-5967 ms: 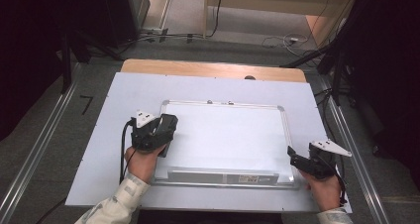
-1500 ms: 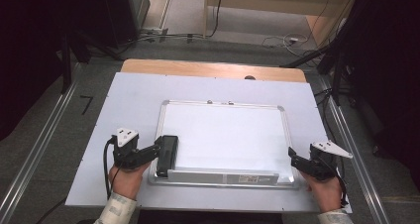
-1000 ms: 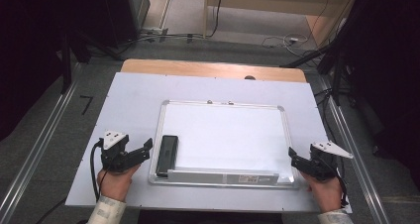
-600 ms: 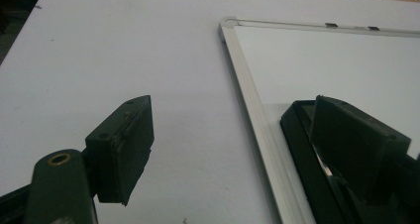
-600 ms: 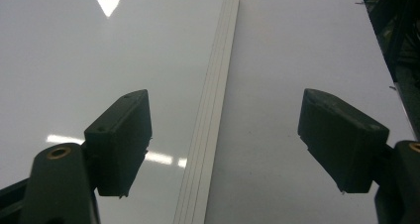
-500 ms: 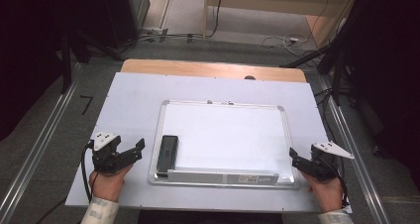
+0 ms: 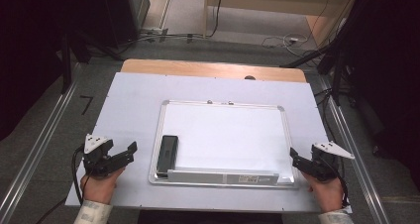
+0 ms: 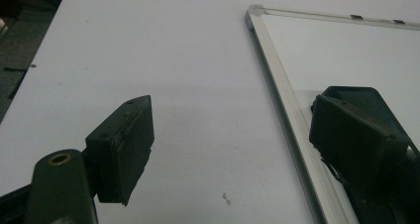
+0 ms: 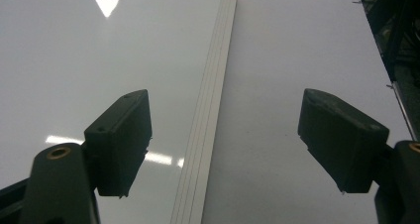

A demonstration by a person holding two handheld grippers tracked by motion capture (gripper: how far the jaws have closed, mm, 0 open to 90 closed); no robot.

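The black eraser point(image 7: 168, 151) is seen lying on the whiteboard point(image 7: 228, 135) by its left frame, partly hidden behind a jaw in the left gripper view. The left tool point(image 7: 130, 151) is held wide and empty on the desk point(image 7: 129, 100), apart from the eraser. The right tool point(image 7: 293, 157) is spread wide astride the whiteboard's right frame, nothing gripped.

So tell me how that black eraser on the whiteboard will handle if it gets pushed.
The eraser is a flat block lying low, so it should slide, not roll or tip. The glossy whiteboard probably offers little grip. The raised frame beside it would likely stop it.
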